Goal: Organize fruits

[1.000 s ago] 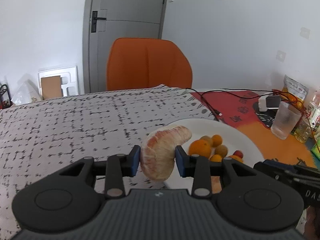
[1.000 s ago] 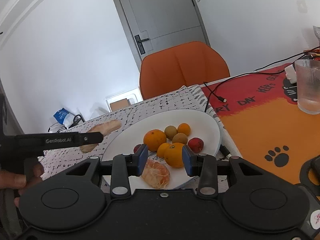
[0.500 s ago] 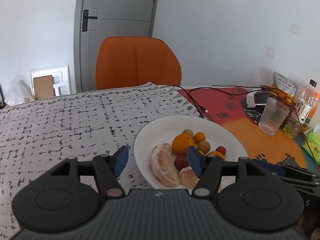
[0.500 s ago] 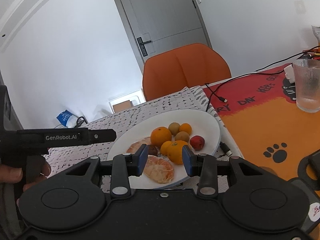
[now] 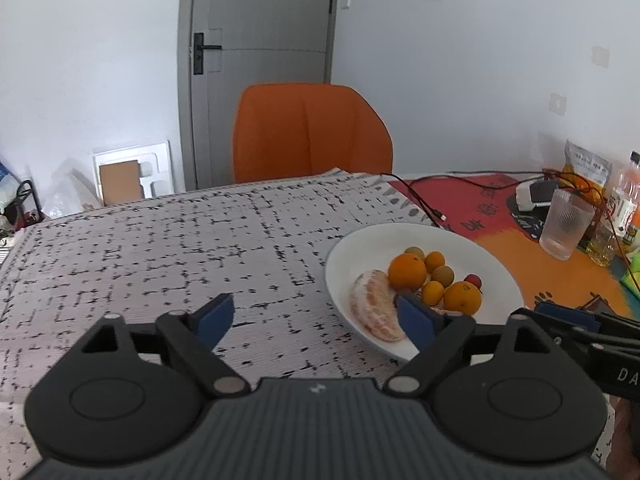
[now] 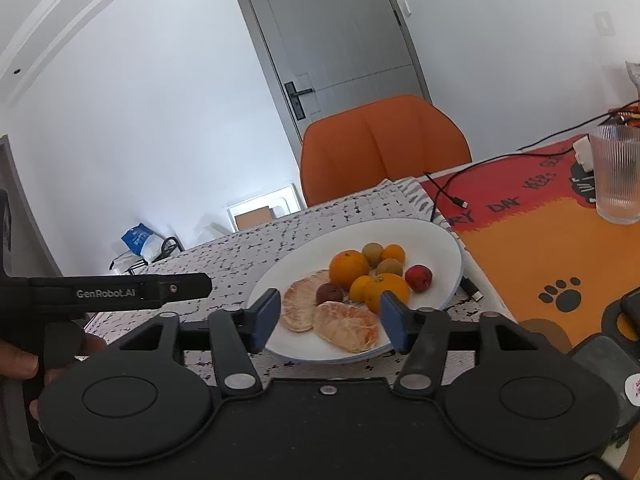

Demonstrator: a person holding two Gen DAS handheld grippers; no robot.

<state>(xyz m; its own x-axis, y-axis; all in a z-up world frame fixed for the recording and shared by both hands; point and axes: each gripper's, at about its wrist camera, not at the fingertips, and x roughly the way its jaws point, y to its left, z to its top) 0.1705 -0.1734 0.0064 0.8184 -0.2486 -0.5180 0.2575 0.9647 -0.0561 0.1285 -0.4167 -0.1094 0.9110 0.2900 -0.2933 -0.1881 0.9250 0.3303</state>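
A white plate [image 5: 496, 264] [image 6: 436, 236] on the patterned tablecloth holds two peeled citrus pieces [image 5: 374, 310] [image 6: 346, 326], oranges [image 5: 407, 270] [image 6: 348, 268], small round fruits and a red one [image 6: 418, 278]. My left gripper [image 5: 316, 318] is open and empty, low over the cloth at the plate's left edge; its right finger [image 5: 416, 320] covers part of the plate. My right gripper [image 6: 330, 322] is open and empty, its fingers either side of the nearer peeled piece, just short of the plate's near rim.
An orange chair [image 5: 312, 132] stands behind the table. A ribbed glass [image 5: 566, 224] [image 6: 618, 174], cables, a bottle [image 5: 624, 200] and a snack bag sit on the red-orange mat [image 6: 532, 240] to the right. The patterned cloth [image 5: 160, 248] spreads left of the plate.
My left gripper opened and left the peeled citrus piece on the plate, then drew back to the left. My right gripper opened wider.
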